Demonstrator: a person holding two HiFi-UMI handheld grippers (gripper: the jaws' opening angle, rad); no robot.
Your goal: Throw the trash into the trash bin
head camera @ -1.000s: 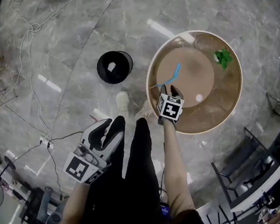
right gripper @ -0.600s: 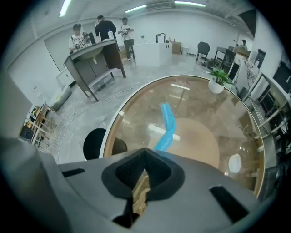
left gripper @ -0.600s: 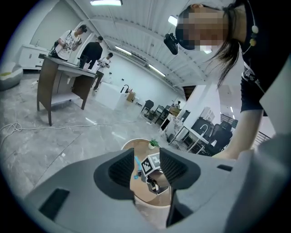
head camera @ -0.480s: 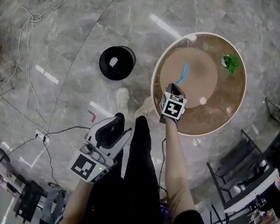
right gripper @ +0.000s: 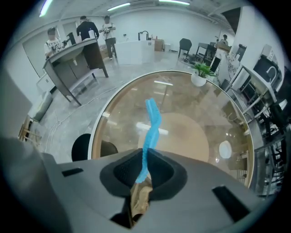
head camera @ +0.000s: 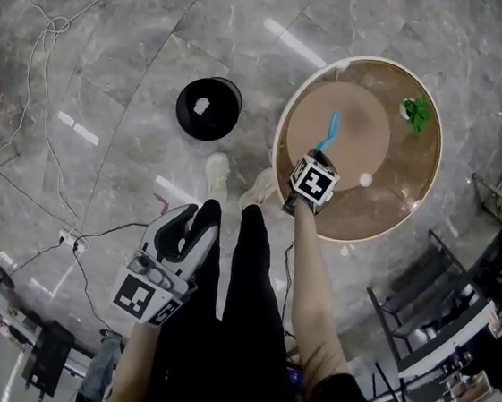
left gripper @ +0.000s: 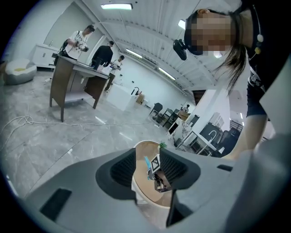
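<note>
A long blue strip [head camera: 332,130] of trash rises off the round glass table [head camera: 393,223], its near end between the pads of my right gripper [head camera: 318,156]. In the right gripper view the blue strip [right gripper: 152,123] runs down into the narrow gap of the right gripper [right gripper: 144,175], whose jaws are opening while still pinching it. The black trash bin [head camera: 208,108] stands on the floor left of the table, with a white scrap inside. My left gripper [head camera: 186,233] hangs low by the person's legs, open and empty, well away from both.
A small potted green plant [head camera: 415,112] sits at the table's far rim and a small white round object [head camera: 365,179] lies right of the gripper. Cables trail over the marble floor at left. Chairs and desks stand at right. People work at a counter [right gripper: 75,57] in the distance.
The blue strip lay curved on the table; now it stands straighter with its near end in my right gripper. My left gripper has sunk slightly beside the legs.
</note>
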